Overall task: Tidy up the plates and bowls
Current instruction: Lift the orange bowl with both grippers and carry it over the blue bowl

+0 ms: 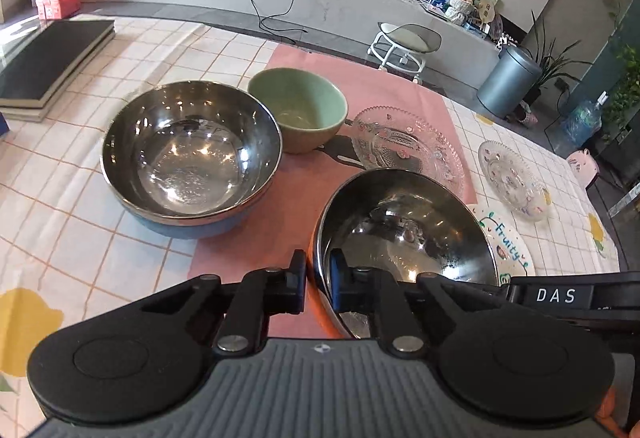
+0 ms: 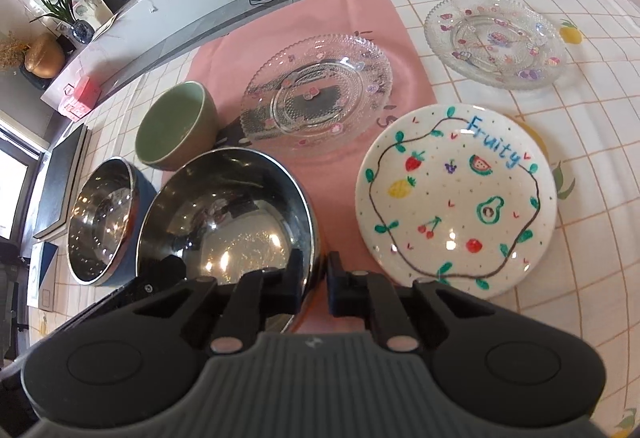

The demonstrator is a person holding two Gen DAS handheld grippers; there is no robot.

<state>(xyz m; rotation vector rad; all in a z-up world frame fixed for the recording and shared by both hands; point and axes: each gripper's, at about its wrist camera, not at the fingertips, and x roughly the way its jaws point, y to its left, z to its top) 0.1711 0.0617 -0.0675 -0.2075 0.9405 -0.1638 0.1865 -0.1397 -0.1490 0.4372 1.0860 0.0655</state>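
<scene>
A steel bowl with an orange outside [image 1: 404, 230] [image 2: 228, 214] sits on the pink mat, held from both sides. My left gripper [image 1: 320, 270] is shut on its left rim, one finger inside and one outside. My right gripper [image 2: 320, 266] is shut on its right rim in the same way. A second steel bowl with a blue outside [image 1: 188, 154] [image 2: 100, 218] stands to the left. Behind is a green bowl [image 1: 300, 106] [image 2: 172, 126]. A white plate marked "Fruity" [image 2: 456, 198] lies to the right. Two clear glass plates [image 2: 316, 94] [image 2: 496, 38] lie farther back.
The pink mat [image 1: 292, 206] covers the middle of a checked tablecloth [image 1: 80, 230]. A dark flat board on a stack [image 1: 52, 58] lies at the table's far left. Beyond the far edge are a white stool [image 1: 404, 42] and a grey bin [image 1: 508, 78].
</scene>
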